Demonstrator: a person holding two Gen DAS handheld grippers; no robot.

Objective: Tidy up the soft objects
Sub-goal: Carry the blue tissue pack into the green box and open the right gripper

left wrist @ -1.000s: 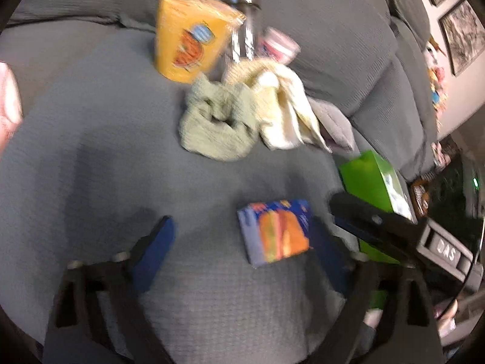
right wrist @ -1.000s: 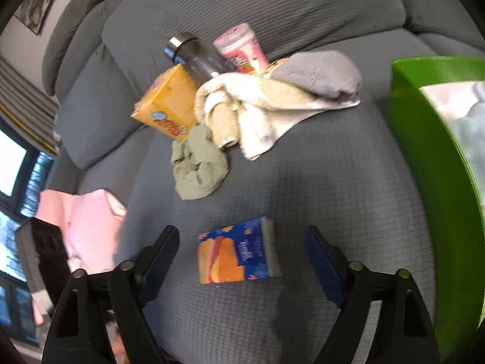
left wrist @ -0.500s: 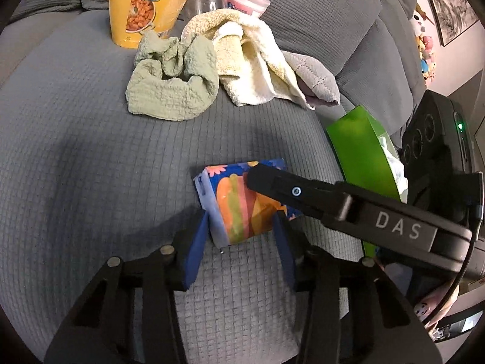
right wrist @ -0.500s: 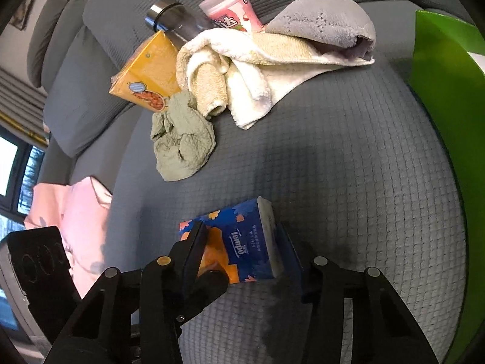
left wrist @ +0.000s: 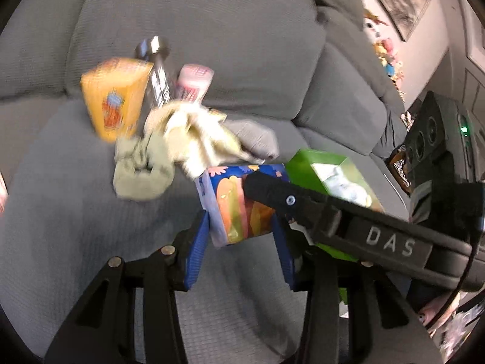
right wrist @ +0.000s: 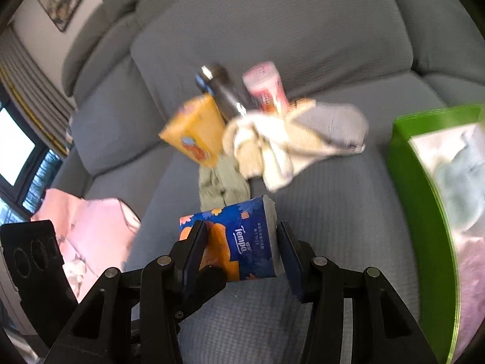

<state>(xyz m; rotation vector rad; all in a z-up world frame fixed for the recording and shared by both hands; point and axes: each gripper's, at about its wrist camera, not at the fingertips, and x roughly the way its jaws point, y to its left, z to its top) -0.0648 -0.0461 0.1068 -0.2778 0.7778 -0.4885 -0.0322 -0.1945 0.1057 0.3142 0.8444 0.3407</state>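
I have both claws angled down over the grey sofa seat (right wrist: 348,212); left claw (left wrist: 242,227) and right claw (right wrist: 239,248) each clamp the blue tissue pack (right wrist: 242,236) from opposite sides, pads pressed on it, pack clear of the cushion; green box (right wrist: 424,212) stands just to the right; crumpled towels (right wrist: 272,151) lie beyond, open seat between.

Grey sofa seat (right wrist: 348,200): green cloth (right wrist: 222,188), cream towel (right wrist: 272,148), pink garment (right wrist: 88,227).
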